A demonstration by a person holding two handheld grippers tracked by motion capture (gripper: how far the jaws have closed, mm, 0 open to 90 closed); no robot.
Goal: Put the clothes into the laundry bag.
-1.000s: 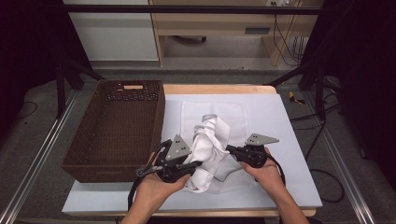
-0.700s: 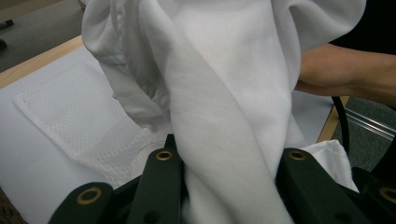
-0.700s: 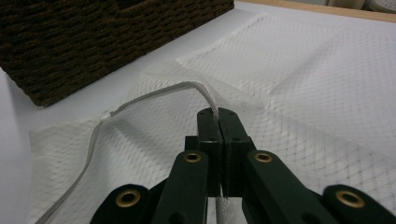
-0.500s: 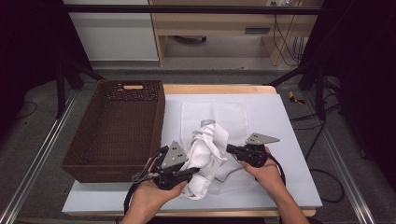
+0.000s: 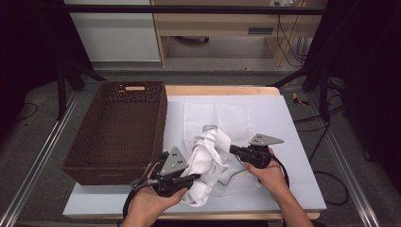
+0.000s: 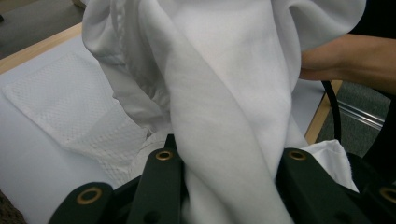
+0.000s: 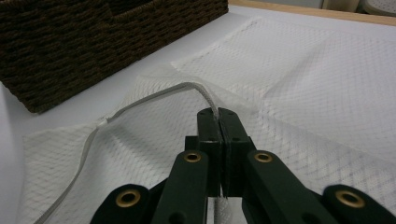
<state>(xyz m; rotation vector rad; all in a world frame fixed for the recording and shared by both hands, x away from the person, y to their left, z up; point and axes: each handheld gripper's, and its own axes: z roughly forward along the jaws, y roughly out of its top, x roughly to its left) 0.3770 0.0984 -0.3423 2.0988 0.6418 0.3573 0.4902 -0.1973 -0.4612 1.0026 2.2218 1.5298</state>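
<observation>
White garment (image 5: 208, 161) bunched upright over mesh laundry bag (image 5: 215, 116) on bench (image 5: 293, 142), high view; basket (image 5: 118, 132) beside it.
Left gripper (image 6: 224, 154) view: fingers clamped on a thick fold, likely to feed it in.
Right gripper (image 7: 218, 116) view: fingers together on bag's corded rim, holding the mouth up.

My left jaws hold a crumpled white cloth (image 5: 208, 161), bunched upright and draping down over the table's near middle. My right jaws pinch the white corded edge of a flat mesh laundry bag (image 7: 299, 70), lifting that hem while the rest lies spread beside the basket.
</observation>
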